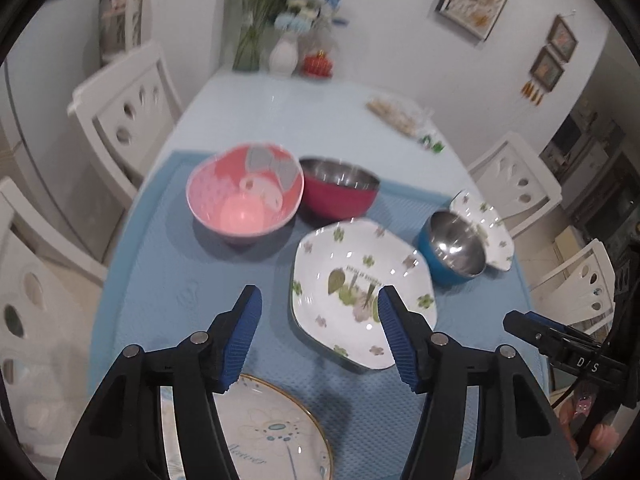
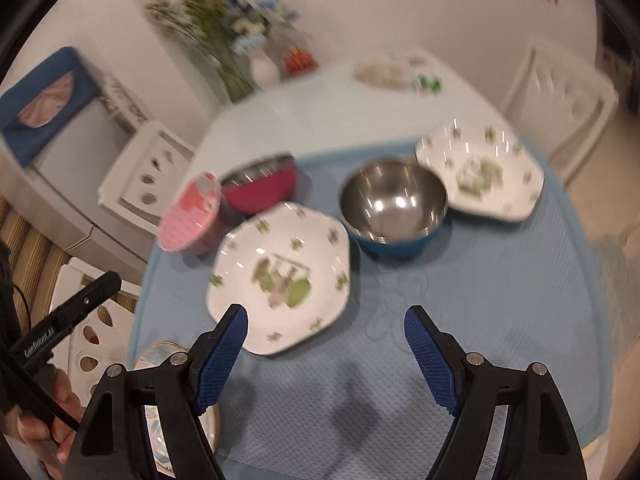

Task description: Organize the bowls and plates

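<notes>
A pale blue mat with a fine dimpled weave covers the white worktop. At its eleven o'clock stands a pink bowl with white dots and a grey bow. Beside it, a magenta bowl is steel inside, as is the blue bowl at two o'clock. Two white dishes carry green clovers. At six o'clock, a gold-rimmed white plate bears a blue flower. Each black claw has ribbed blue pads.
</notes>
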